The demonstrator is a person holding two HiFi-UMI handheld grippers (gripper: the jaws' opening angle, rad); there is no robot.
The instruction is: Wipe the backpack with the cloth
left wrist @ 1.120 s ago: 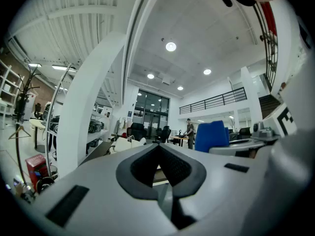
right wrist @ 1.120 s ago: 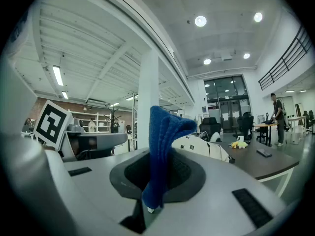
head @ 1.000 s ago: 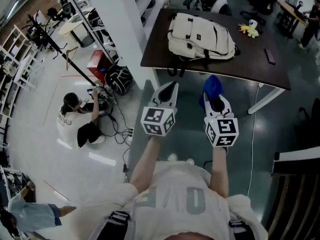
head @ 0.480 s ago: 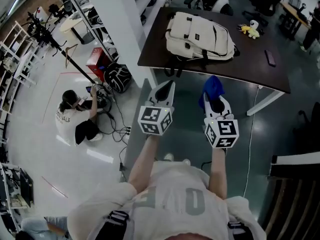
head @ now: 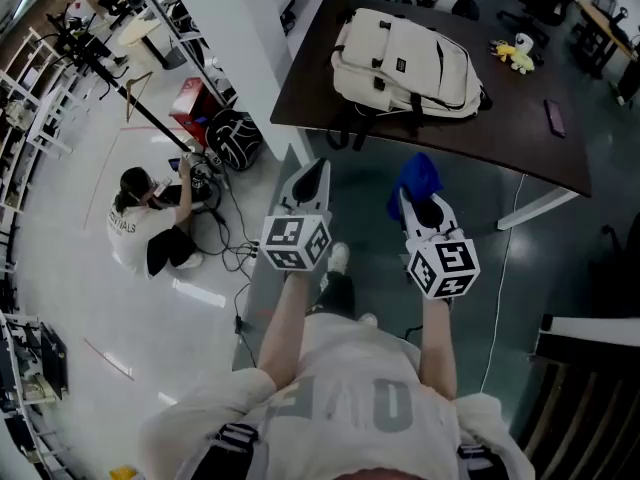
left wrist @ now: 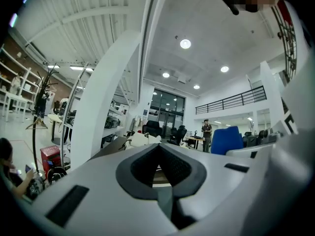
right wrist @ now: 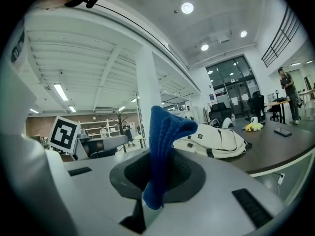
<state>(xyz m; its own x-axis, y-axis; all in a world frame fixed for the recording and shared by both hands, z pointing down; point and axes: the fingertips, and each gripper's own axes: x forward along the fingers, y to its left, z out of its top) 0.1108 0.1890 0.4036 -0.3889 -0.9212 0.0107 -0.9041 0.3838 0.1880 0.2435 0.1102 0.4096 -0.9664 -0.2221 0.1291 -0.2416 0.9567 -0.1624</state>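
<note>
A cream backpack (head: 405,60) lies flat on the dark table (head: 500,133) ahead of me; the right gripper view shows the backpack (right wrist: 216,140) too. My right gripper (head: 407,193) is shut on a blue cloth (head: 417,175), which stands up between its jaws as a folded blue cloth (right wrist: 162,146). My left gripper (head: 322,163) is shut with nothing in it, its jaws pressed together. Both grippers hang in the air short of the table's near edge, apart from the backpack. In the left gripper view the backpack (left wrist: 140,139) shows small, beyond the jaws.
A white pillar (head: 235,38) stands left of the table. A person (head: 140,233) crouches on the floor at the left among cables, next to a black bag (head: 235,148) and a red box (head: 195,108). On the table lie a yellow toy (head: 517,53) and a dark phone (head: 553,117).
The view has shifted forward, so the table and backpack sit slightly nearer. Both grippers hold the same pose and the cloth stays in the right one. A shoe now shows below the left gripper.
</note>
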